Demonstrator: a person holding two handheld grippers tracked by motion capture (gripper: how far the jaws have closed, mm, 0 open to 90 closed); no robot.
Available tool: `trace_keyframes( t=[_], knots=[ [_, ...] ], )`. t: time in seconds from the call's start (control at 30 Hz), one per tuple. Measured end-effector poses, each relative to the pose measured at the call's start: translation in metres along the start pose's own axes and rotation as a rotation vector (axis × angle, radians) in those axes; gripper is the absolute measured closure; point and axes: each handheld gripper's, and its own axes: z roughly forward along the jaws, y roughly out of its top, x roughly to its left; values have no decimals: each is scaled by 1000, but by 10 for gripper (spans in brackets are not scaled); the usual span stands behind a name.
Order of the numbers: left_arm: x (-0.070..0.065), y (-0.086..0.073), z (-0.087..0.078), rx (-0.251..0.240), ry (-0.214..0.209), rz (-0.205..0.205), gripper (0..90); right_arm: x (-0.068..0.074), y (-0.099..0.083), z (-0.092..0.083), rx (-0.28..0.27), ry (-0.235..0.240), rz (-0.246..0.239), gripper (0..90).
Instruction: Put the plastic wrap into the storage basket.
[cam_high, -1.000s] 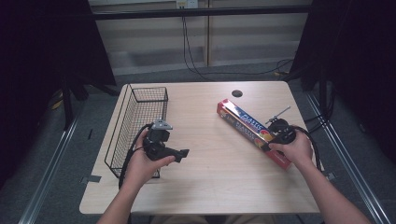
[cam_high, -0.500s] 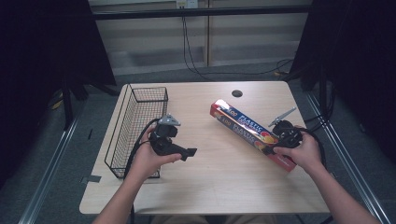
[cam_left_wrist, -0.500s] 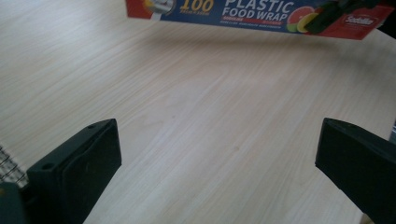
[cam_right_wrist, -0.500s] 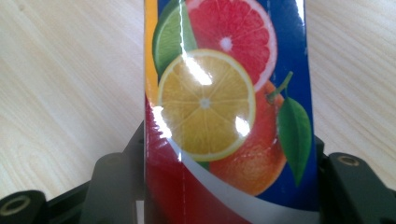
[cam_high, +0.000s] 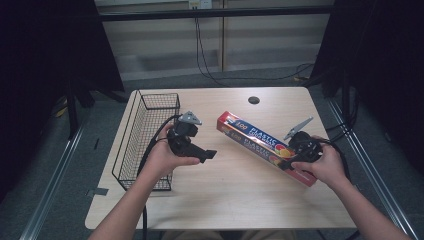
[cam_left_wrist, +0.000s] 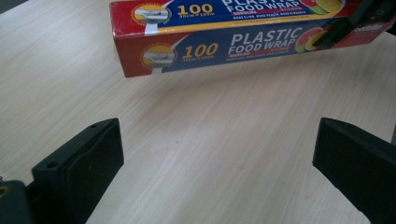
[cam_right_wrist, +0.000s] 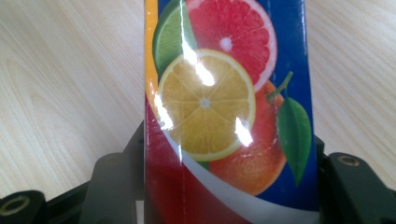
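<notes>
One long carton of plastic food wrap (cam_high: 266, 148) is clamped near its fruit-printed end by the right tool (cam_high: 295, 156), jaws closed on its two long sides, while the far end juts toward the left tool (cam_high: 204, 154), whose jaws have just been opening and stand wide with nothing between them. Likely light and stiff but crushable, with glossy, slippery card, so the end grip will lever. Better hold: across the narrow width nearer mid-length, or left tool takes the free end ahead of its jaws above the surface (cam_high: 230, 195).
</notes>
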Motion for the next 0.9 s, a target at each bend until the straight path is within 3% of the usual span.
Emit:
trace_keyframes(
  t=[0.07, 0.3, 0.5, 0.53, 0.67, 0.73, 0.9],
  knots=[
    [1, 4, 1, 20, 4, 39, 21, 2, 1, 0, 1, 2, -9, 426],
    [6, 16, 13, 68, 7, 106, 24, 9, 4, 0, 3, 25, -58, 425],
    [3, 24, 24, 60, 12, 129, 24, 14, 5, -2, 1, 43, -84, 425],
    [3, 26, 25, 67, 9, 154, 24, 14, 5, -3, 3, 49, -85, 425],
    [0, 32, 29, 80, 22, 180, 24, 17, 6, -6, 2, 57, -101, 425],
    [-1, 37, 31, 76, 11, 178, 24, 20, 7, -6, 12, 55, -115, 425],
    [-6, 45, 35, 109, -7, 226, 23, 24, 11, -7, 12, 69, -148, 425]
  ],
)
